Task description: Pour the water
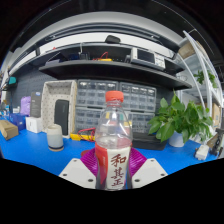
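a: the bottle (pixel 113 140) is clear plastic with an orange-red cap, and its white label carries red characters.

b: the finger pads (pixel 92 158) either side of the bottle are magenta, set on white fingers.

a: the table (pixel 30 155) is bright blue (almost electric). the cup (pixel 55 138) on it is pale grey-white.

b: the plant (pixel 182 118) has green leaves. the shelf (pixel 105 70) above is dark, nearly black, and the drawer cabinet (pixel 120 108) is grey with pale translucent fronts.

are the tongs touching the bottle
Cannot tell. In the gripper view the bottle stands between the tongs, hiding any contact with the pads.
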### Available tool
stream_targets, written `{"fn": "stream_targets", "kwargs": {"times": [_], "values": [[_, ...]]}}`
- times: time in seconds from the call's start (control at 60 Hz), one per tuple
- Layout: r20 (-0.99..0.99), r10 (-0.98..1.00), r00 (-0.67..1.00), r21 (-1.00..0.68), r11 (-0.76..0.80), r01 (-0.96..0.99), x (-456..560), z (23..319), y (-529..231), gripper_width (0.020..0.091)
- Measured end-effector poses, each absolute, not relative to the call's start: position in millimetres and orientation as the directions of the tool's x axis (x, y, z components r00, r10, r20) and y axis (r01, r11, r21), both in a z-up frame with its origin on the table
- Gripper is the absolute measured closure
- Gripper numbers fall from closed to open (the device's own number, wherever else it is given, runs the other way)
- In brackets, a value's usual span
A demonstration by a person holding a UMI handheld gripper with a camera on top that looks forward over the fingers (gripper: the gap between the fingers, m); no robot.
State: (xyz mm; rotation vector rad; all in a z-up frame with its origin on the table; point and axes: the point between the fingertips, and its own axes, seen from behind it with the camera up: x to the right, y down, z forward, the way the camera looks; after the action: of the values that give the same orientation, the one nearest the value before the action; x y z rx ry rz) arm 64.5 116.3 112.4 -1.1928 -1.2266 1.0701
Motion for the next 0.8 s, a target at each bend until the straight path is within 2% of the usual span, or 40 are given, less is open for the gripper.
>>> {"fn": "stream_targets", "kwargs": {"times": [0.2, 0.383, 0.617, 0.8], "values": [[0.18, 0.983, 0.044, -0.981, 0.176, 0.086, 53.5, 111.5, 105.8, 0.0748], [0.474, 0.881, -0.006, -0.872, 0.47, 0.139, 15.7, 118.5, 86.7, 0.0748], [0.854, 0.516, -0.068, -0.506, 0.854, 0.122, -52.6, 140.3, 45.5, 0.0748], [0.987, 0.133, -0.085, -0.127, 0.989, 0.07, -88.2, 150.7, 11.8, 0.0748]]}}
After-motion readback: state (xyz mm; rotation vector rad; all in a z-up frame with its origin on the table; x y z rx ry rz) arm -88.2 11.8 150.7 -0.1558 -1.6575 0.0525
